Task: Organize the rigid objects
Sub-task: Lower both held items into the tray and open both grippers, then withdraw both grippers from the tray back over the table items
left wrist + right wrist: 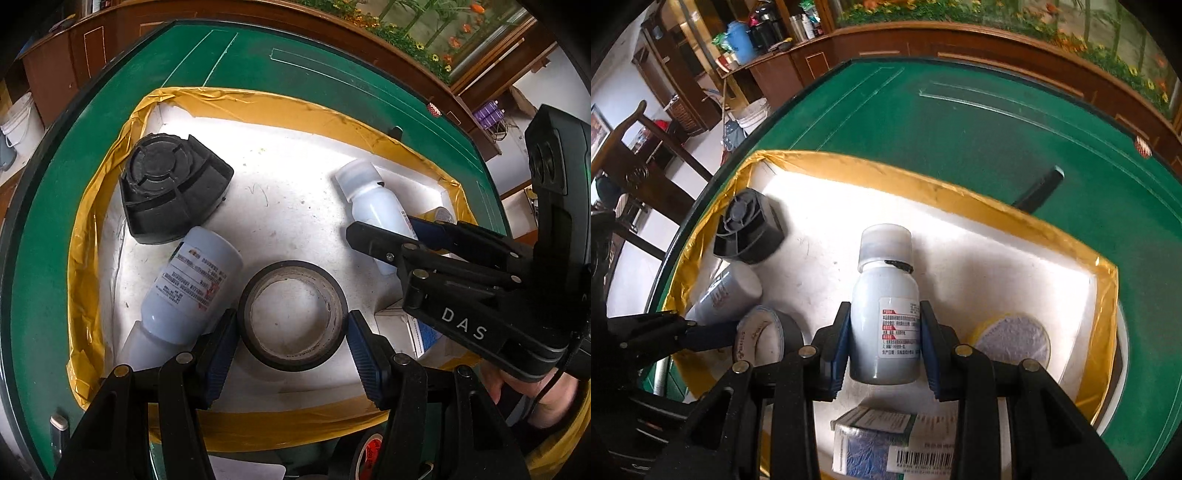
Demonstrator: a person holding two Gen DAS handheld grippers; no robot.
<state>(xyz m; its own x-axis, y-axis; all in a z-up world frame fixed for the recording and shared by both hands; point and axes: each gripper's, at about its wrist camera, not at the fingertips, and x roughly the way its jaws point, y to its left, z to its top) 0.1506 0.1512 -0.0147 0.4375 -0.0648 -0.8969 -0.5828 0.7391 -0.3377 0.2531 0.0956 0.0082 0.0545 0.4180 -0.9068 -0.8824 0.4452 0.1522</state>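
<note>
1. Left gripper (291, 332), black with blue ribbed pads, clamped on a black roll of tape (292, 314); both pads press the roll's outer sides, and the roll lies flat on the tray floor.
2. Right gripper (884, 341), same build, clamped on a white plastic bottle with a translucent cap and red-printed label (882, 317); pads sit on the bottle's lower body, cap pointing away from the gripper. Whether the bottle touches the tray floor cannot be told.
3. Both things sit within a white foam tray with yellow-taped rim (258, 107), which rests on a green desk (258, 62).
4. Larger white cylindrical bottle with printed label (192, 284) lies on its side near the tray's left edge, touching the left gripper's left pad area, just beside the tape roll.
5. Black ribbed plastic cap-like part (173, 188) rests in the tray's far-left corner, touching the larger bottle's end.
6. Round yellow-rimmed pad with grey-white face (1015, 336) lies by the tray's right edge, just beside the right gripper.
7. Blue-and-white cardboard box with barcode (886, 443) lies at the tray's near edge, under the right gripper.
8. Small black bar-shaped thing (1039, 188) lies on the desk beyond the tray's far rim.
9. Person's hand (535, 391) grips the right gripper's handle.
</note>
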